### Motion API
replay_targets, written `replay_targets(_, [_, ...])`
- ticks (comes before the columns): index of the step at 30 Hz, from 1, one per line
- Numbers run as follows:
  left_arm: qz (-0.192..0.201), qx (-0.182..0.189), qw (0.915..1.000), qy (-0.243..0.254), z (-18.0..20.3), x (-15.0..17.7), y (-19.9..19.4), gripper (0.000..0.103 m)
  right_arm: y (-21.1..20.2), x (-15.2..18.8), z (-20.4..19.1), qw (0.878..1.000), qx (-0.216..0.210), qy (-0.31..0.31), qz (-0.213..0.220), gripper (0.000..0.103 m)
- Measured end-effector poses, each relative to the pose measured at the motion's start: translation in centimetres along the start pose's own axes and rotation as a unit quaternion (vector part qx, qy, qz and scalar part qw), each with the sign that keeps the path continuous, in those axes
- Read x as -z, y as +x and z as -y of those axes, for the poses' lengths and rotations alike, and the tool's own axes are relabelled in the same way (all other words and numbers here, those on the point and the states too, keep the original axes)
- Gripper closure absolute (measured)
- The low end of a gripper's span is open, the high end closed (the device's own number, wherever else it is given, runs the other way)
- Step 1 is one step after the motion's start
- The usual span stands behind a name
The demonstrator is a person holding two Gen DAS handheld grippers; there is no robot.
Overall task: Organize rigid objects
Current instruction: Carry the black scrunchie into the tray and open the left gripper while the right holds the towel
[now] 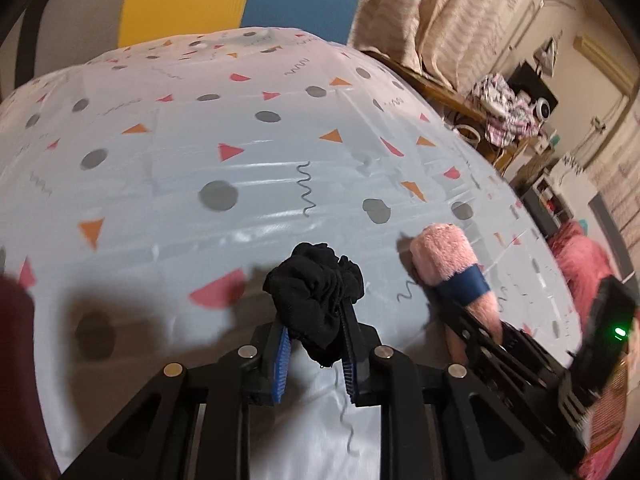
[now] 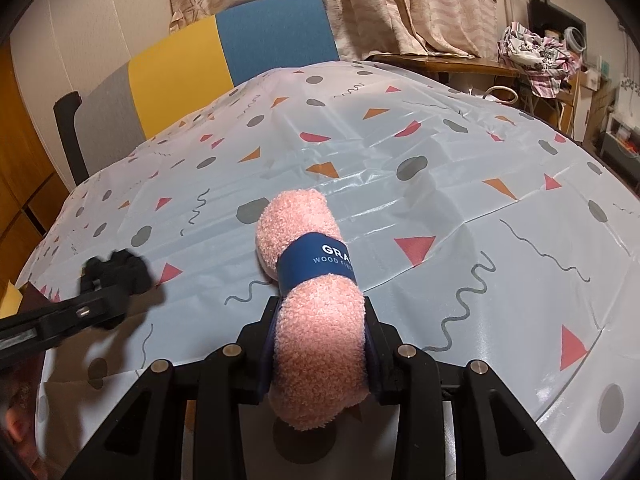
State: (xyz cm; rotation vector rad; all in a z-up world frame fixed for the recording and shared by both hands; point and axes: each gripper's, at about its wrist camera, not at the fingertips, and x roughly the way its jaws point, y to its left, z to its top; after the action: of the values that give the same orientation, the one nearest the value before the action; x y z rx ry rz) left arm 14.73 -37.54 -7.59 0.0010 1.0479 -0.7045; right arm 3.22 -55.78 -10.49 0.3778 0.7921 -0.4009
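Patterned tablecloth [image 2: 400, 152], colour-block chair [image 2: 224, 48], curtains [image 2: 400, 4]

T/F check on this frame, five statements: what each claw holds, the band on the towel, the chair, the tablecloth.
1. The left claw is shut on a bunched black cloth. True.
2. The right claw is open with nothing in it. False: it grips a rolled pink towel.
3. The towel has a dark blue paper band around its middle. True.
4. The chair behind the table is all red. False: its back is grey, yellow and blue.
5. The tablecloth is plain white. False: it is pale with grey dots, pink and orange triangles and squiggles.
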Motion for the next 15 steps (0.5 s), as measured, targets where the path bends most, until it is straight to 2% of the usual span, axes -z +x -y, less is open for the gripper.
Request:
replay_targets(8, [0.014,0.021,0.9993,-0.027,-1.1,2.7,-3.9,0.082,0.1,0.0,-0.5,1.0,0.015,-0.013,-0.002,0.066])
replay_targets(15, [0.021,0.032,0.9988,-0.029,-1.4,5.2,-6.7,0.082,0.1,0.0,-0.8,0.999,0.026,-0.022,-0.003,0.066])
